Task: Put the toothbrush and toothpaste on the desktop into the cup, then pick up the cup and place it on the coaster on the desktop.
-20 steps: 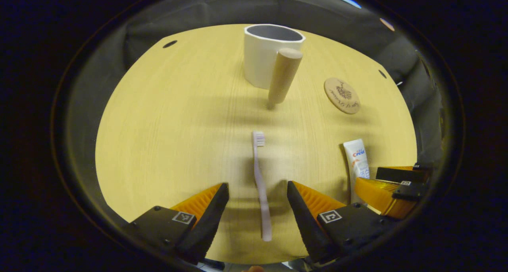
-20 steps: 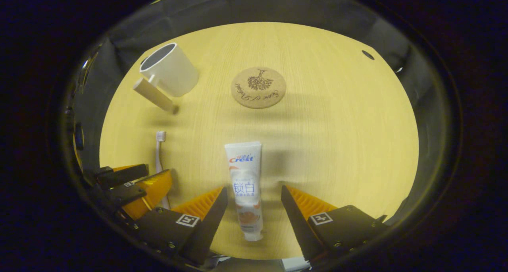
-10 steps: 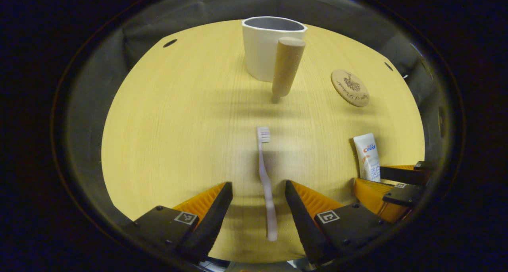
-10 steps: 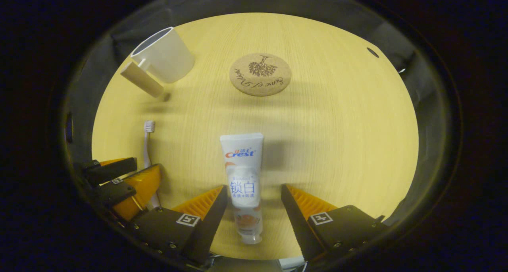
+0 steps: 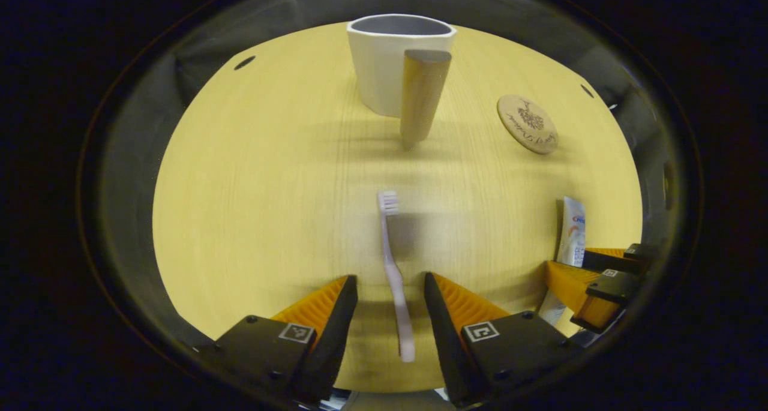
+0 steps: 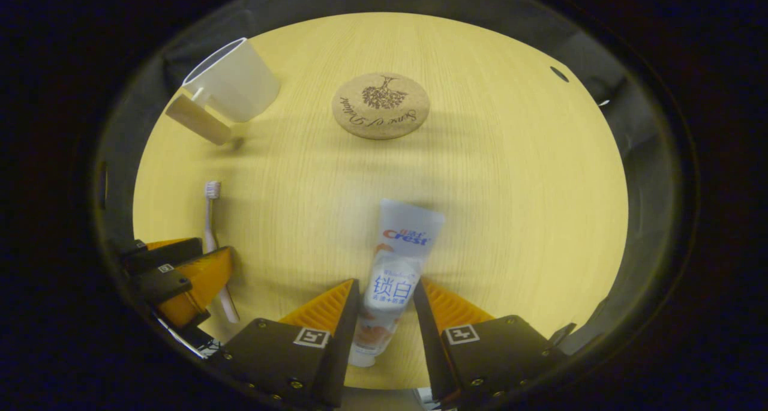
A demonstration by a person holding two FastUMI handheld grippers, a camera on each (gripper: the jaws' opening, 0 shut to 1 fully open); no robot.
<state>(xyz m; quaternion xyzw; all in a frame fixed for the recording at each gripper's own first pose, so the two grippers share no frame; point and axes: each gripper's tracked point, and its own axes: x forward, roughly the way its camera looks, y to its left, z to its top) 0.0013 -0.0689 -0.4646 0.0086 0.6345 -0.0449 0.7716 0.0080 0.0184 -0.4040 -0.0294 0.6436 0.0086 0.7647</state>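
Left gripper (image 5: 387,286): fingers apart, straddling the toothbrush (image 5: 393,273) handle without touching it, brush flat on the desktop (image 5: 252,207). Right gripper (image 6: 384,291): fingers pinching the toothpaste (image 6: 390,273) tube, tilted. Beyond: cork coaster (image 6: 380,105), unoccupied. Farthest: white cup (image 5: 390,63), upright, wooden handle.

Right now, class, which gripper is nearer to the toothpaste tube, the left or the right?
Right. The right gripper has its fingers on either side of the toothpaste, pressing on it. The left gripper straddles the toothbrush, off to the tube's side.
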